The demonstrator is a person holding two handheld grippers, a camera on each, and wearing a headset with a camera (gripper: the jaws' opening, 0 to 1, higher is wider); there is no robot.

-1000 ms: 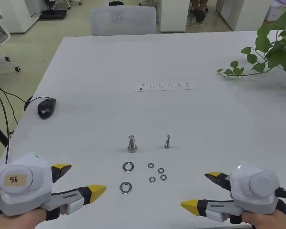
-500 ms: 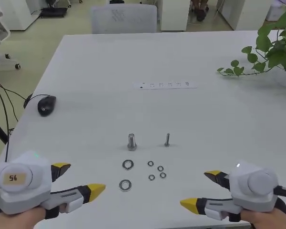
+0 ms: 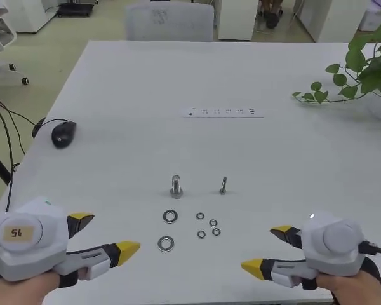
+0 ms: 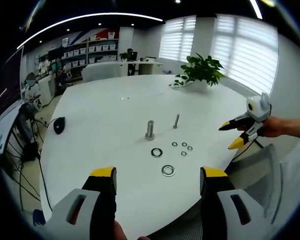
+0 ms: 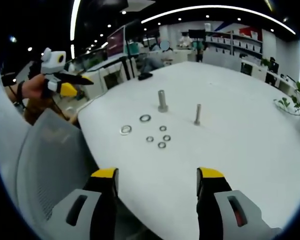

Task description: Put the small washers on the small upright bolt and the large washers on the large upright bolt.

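A large upright bolt (image 3: 176, 187) and a thinner small upright bolt (image 3: 223, 185) stand mid-table. In front of them lie two large washers (image 3: 170, 216) (image 3: 166, 243) and several small washers (image 3: 207, 227). My left gripper (image 3: 106, 233) is open at the near left edge, well short of the washers. My right gripper (image 3: 262, 248) is open at the near right, also apart from them. In the left gripper view the open jaws frame the large bolt (image 4: 150, 129) and a large washer (image 4: 168, 170). The right gripper view has the small bolt (image 5: 197, 114) and the small washers (image 5: 160, 137) ahead.
A black mouse (image 3: 63, 133) with its cable lies at the table's left edge. A white power strip (image 3: 223, 112) sits behind the bolts. A leafy plant (image 3: 362, 63) spreads over the far right corner. A grey chair (image 3: 170, 22) stands beyond the far edge.
The head view has shifted slightly. Both grippers stay open in about the same places, and the bolts and washers have not moved.
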